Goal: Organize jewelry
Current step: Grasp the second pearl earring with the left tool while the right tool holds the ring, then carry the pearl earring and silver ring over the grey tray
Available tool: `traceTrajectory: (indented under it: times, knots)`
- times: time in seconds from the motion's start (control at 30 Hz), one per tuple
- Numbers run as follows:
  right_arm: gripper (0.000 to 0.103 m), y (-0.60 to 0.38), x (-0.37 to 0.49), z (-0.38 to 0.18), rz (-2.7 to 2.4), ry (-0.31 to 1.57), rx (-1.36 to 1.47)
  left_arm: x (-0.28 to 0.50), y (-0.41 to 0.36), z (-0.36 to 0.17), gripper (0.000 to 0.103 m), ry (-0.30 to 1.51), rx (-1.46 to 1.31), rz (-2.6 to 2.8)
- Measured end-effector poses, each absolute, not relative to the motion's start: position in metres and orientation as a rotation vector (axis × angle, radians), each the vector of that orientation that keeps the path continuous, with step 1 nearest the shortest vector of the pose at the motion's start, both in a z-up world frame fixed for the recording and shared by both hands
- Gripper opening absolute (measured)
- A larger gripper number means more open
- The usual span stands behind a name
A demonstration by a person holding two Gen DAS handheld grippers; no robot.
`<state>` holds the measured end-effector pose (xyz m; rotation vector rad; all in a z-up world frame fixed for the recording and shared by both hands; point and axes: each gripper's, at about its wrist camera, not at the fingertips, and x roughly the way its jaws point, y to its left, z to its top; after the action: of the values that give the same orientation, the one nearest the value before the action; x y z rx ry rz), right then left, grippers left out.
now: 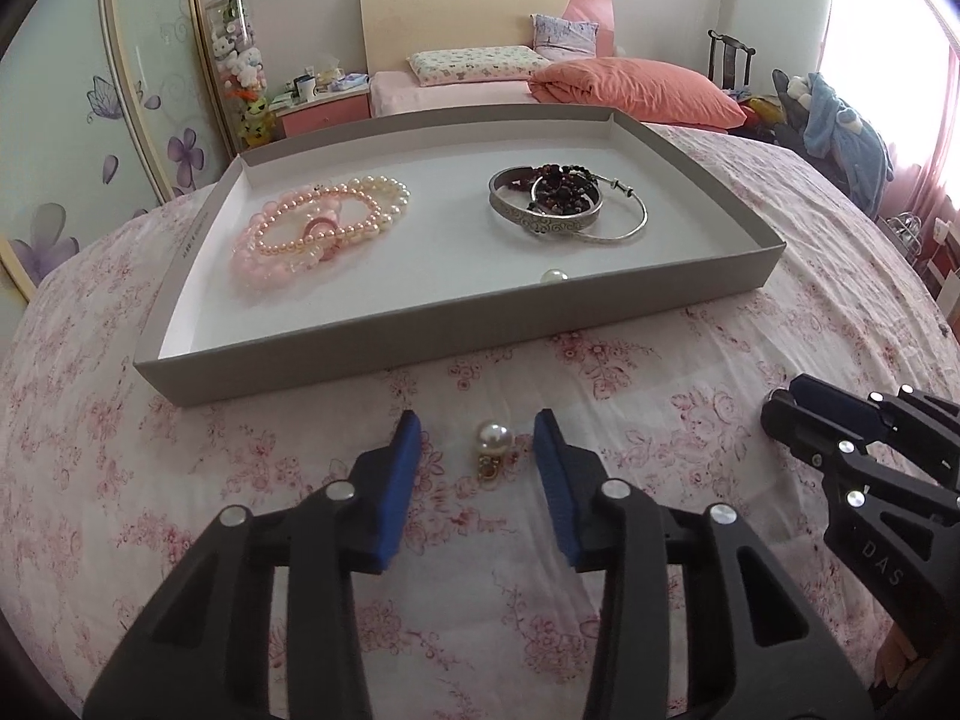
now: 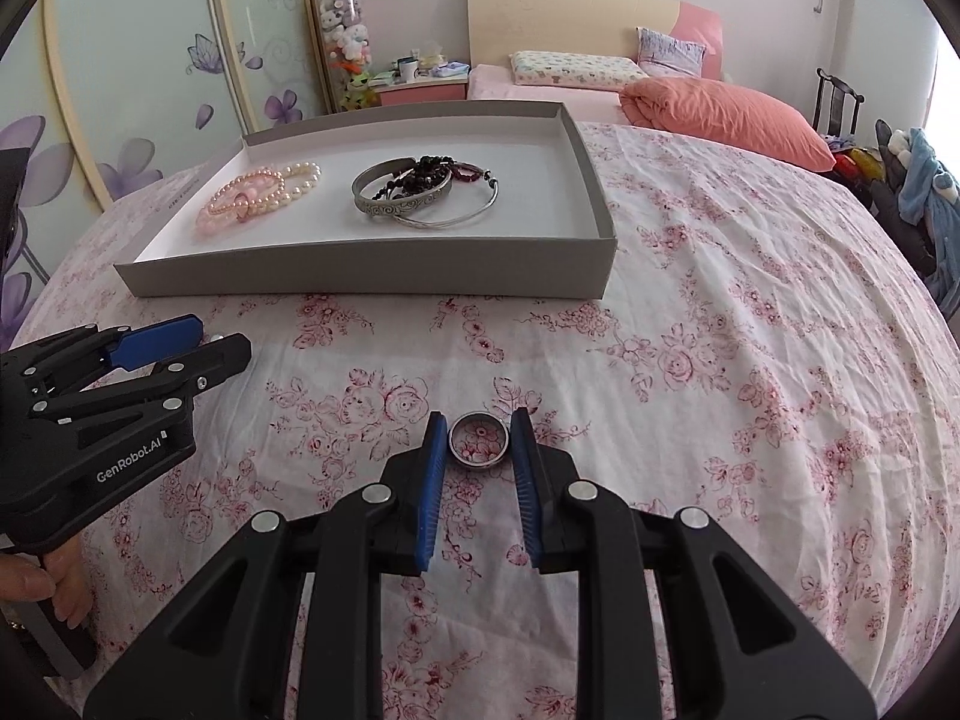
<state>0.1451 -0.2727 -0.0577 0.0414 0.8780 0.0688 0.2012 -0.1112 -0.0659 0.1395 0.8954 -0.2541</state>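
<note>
A pearl earring (image 1: 494, 439) with a small gold fitting lies on the floral cloth between the blue pads of my left gripper (image 1: 478, 420). There is a gap on each side, so that gripper is open around it. In the right wrist view, a silver ring (image 2: 479, 439) lies flat on the cloth, and my right gripper (image 2: 479, 417) is shut on it, pads against both sides. Behind stands a grey tray (image 1: 420, 354) holding pink and cream pearl bracelets (image 1: 318, 222), silver bangles with a dark bead bracelet (image 1: 564, 204) and a loose pearl (image 1: 553, 277).
The floral cloth (image 2: 720, 360) stretches wide to the right of the tray (image 2: 360, 279). The left gripper (image 2: 219, 336) shows at the left edge with a hand (image 2: 54, 588) on its handle. A bed with an orange pillow (image 2: 720, 114) lies beyond.
</note>
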Motion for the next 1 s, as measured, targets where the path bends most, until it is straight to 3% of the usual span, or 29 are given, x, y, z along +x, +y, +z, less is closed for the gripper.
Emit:
traceTrajectory:
  times: [0.13, 0.23, 0.27, 1.0]
  knots:
    - [0.023, -0.273, 0.145, -0.058, 0.069, 0.878, 0.041, 0.199, -0.112, -0.065, 0.031, 0.891, 0.146, -0.252]
    - [0.023, -0.273, 0.145, -0.058, 0.069, 0.878, 0.042, 0.199, -0.11, -0.065, 0.015, 0.889, 0.148, -0.243]
    - [0.023, -0.273, 0.145, -0.058, 0.069, 0.878, 0.042, 0.199, -0.109, -0.065, 0.014, 0.889, 0.145, -0.237]
    - [0.023, -0.255, 0.141, -0.056, 0.106, 0.878, 0.022, 0.168, -0.028, -0.062, 0.016, 0.896, 0.059, -0.125]
